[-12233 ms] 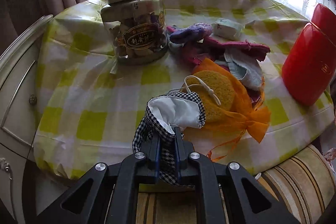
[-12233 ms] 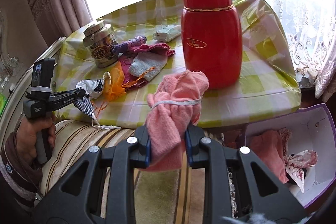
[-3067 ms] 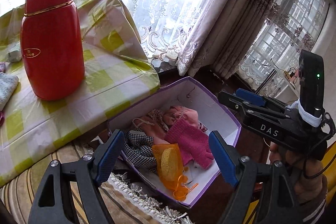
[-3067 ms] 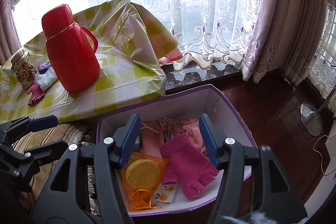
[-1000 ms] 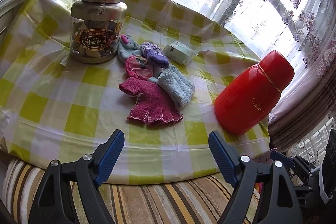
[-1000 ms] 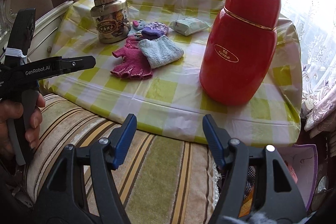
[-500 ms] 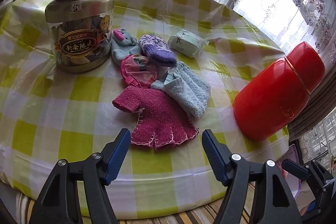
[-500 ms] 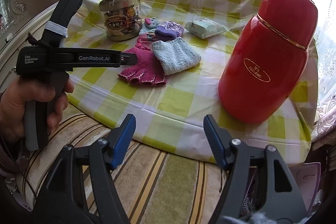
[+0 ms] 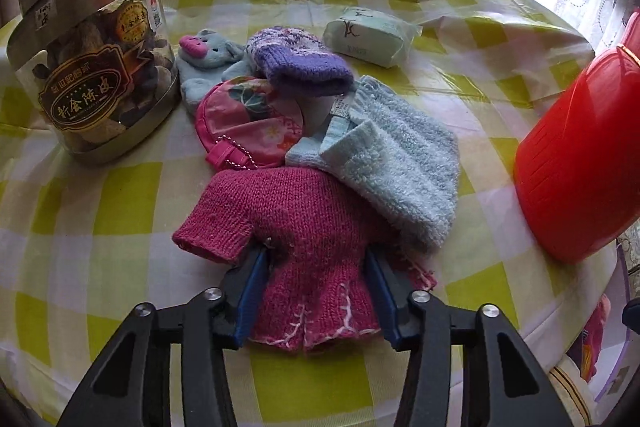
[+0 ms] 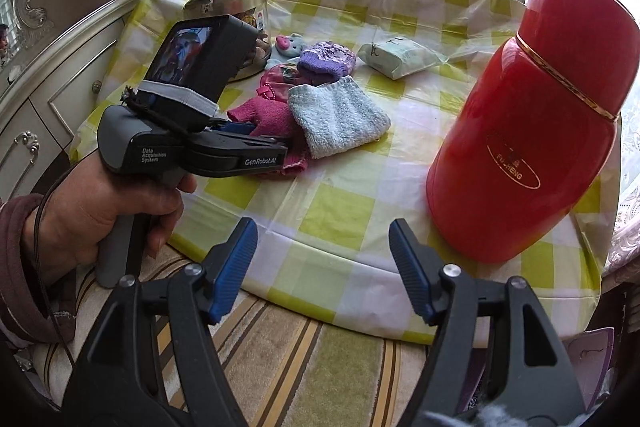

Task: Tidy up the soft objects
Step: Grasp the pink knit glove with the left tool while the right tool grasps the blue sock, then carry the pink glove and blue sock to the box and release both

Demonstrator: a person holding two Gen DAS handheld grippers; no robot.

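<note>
Magenta knit glove point(image 9: 308, 227) between half-closed left gripper point(image 9: 314, 291) jaws, touching.

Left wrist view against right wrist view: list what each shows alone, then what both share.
Left wrist only: the left gripper from behind, its fingers either side of the pink knit glove.
Right wrist only: the open, empty right gripper, the hand holding the left tool, and the white cabinet.
Both: glove, blue towel, purple mitten, jar, red thermos.
</note>
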